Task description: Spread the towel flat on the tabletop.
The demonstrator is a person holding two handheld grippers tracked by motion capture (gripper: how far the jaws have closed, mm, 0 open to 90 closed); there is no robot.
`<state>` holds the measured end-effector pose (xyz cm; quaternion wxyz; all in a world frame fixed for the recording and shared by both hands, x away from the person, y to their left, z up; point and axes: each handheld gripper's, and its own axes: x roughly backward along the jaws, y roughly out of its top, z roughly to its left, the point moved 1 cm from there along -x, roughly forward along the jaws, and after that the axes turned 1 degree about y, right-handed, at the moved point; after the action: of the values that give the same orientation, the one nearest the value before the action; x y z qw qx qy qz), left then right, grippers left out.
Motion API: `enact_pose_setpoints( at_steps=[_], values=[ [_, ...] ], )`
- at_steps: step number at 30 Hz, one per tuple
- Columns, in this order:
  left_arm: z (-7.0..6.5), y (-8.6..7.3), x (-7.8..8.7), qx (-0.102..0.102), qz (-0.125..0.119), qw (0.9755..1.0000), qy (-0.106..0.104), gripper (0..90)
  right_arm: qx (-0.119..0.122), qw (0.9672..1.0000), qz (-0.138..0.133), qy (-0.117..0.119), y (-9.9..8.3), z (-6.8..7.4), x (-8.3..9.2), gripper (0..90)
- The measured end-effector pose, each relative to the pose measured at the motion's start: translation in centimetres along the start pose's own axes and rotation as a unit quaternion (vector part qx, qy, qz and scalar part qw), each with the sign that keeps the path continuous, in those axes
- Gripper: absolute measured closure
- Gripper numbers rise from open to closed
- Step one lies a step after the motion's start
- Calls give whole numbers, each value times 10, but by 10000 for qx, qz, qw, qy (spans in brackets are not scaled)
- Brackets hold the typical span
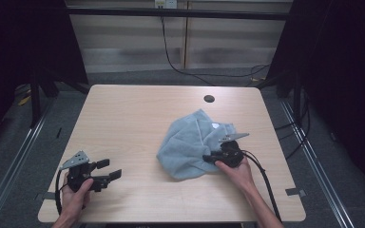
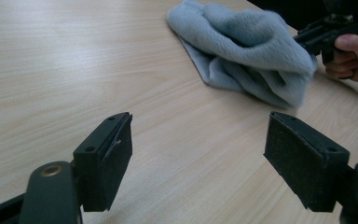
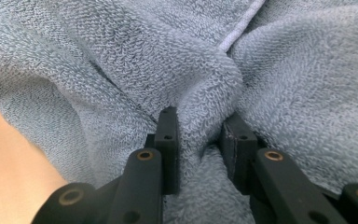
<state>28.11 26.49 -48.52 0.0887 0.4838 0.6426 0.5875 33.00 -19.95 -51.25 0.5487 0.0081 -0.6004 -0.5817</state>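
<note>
My right gripper [image 3: 199,135] has its fingers clamped on a fold of the grey towel [image 1: 190,145] crumpled right of centre on the desk [image 1: 123,123], while my left gripper [image 2: 198,158] hovers well apart, fingers spread wide.

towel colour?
Plain light blue-grey terry towel, no pattern; shows best in the right gripper view.

Grey-blue terry towel [image 1: 190,145] crumpled in heap, right of table centre, one fold bunched up.
</note>
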Motion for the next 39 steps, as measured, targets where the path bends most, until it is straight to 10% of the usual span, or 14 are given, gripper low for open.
enact_pose_setpoints(
  at_steps=[18,22,27,33,39],
  values=[
    [-11,13,-3,5,-59,9996,-277,262,917,9903,354,986,-7,96,-17,606],
    [-17,25,-12,-95,11,9995,-291,294,803,9913,-104,1034,6,92,7,505],
    [-21,51,-42,-324,208,9989,-282,344,740,9950,-499,439,32,71,29,402],
    [-24,60,-90,-394,485,9964,-567,314,509,9983,-137,236,51,41,-9,288],
    [-24,40,-115,-373,916,9927,-692,254,436,9986,56,299,38,41,-41,211]
  ],
)
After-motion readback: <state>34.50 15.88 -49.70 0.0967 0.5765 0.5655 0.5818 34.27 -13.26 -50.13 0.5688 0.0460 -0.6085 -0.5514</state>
